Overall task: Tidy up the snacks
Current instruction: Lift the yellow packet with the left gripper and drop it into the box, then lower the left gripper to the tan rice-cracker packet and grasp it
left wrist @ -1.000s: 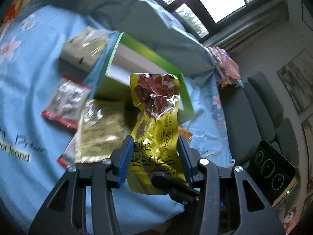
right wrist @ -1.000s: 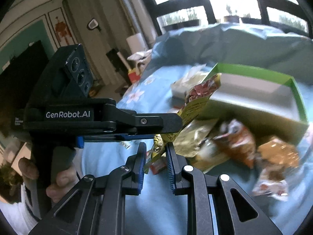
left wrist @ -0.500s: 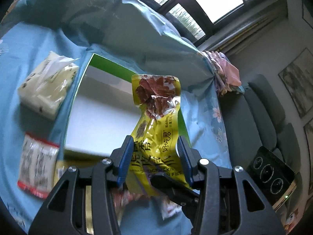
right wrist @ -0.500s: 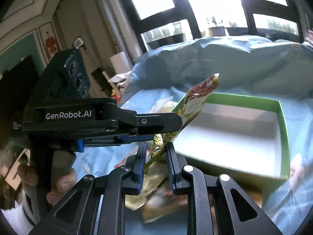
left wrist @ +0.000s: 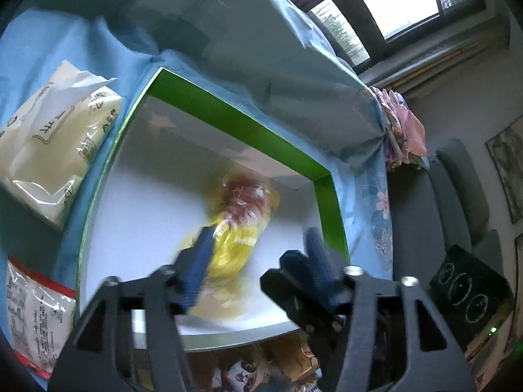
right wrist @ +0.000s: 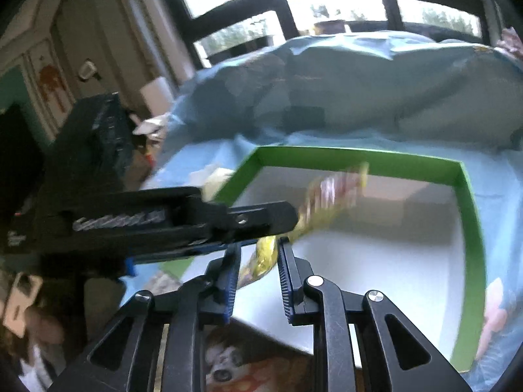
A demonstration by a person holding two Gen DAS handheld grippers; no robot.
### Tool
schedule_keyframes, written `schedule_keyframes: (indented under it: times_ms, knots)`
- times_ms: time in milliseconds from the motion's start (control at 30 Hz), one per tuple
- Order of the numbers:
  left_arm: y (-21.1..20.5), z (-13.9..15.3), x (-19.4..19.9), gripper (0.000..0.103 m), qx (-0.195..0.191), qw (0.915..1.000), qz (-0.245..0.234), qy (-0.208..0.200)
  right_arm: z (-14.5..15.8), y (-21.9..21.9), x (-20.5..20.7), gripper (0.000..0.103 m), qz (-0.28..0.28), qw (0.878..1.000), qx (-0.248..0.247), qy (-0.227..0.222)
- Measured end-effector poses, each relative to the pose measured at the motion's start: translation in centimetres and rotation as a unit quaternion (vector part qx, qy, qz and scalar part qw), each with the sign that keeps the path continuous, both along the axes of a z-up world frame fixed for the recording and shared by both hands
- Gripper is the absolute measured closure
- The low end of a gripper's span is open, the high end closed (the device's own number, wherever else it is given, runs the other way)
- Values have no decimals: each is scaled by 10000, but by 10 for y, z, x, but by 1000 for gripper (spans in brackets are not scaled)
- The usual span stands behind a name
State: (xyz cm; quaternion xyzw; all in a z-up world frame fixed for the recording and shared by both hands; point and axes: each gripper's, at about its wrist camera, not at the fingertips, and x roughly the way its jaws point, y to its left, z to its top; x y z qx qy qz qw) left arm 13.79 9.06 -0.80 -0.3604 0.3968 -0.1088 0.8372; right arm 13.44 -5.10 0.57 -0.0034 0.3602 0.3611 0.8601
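Observation:
A yellow snack packet (left wrist: 238, 228) with a red picture at its top is blurred in motion over the white floor of the green-rimmed box (left wrist: 245, 121). My left gripper (left wrist: 258, 238) hangs over the box, its jaws opening and wide apart. The packet lies against the left finger only. In the right wrist view, my right gripper (right wrist: 258, 253) has the packet's lower end (right wrist: 264, 258) between its pads, and its jaws are starting to open. The packet's top (right wrist: 333, 189) leans over the box (right wrist: 359, 158). The left gripper's black body (right wrist: 157, 219) crosses that view from the left.
A cream tissue pack (left wrist: 55, 143) lies left of the box, with a red-edged clear packet (left wrist: 32, 310) below it. More snack packets (left wrist: 261, 369) sit at the box's near side. Rumpled blue cloth (left wrist: 228, 32) rises behind, and a grey sofa (left wrist: 457, 196) stands to the right.
Both grippers carried the yellow packet forward until they were over the box. The left jaws have opened off it, and the packet has tipped down towards the box floor.

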Motion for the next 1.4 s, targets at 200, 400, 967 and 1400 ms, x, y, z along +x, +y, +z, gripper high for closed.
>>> schedule_keyframes:
  times_ms: [200,400,967,1400]
  knots:
    - [10,22,-15,17,157,9991,244,-319,8,-20,-2,50,-385,9992,-9,-111]
    - [10,42,-30,17,570,9966,439,-412,23,-50,-16,47,-568,9981,81,-214]
    - [-45,29,-72,17,741,9968,-284,-137,21,-124,-69,45,-878,9960,158,-48]
    - [-95,-5,-67,17,819,9917,-969,187,-16,-128,-87,45,-507,9983,-300,49]
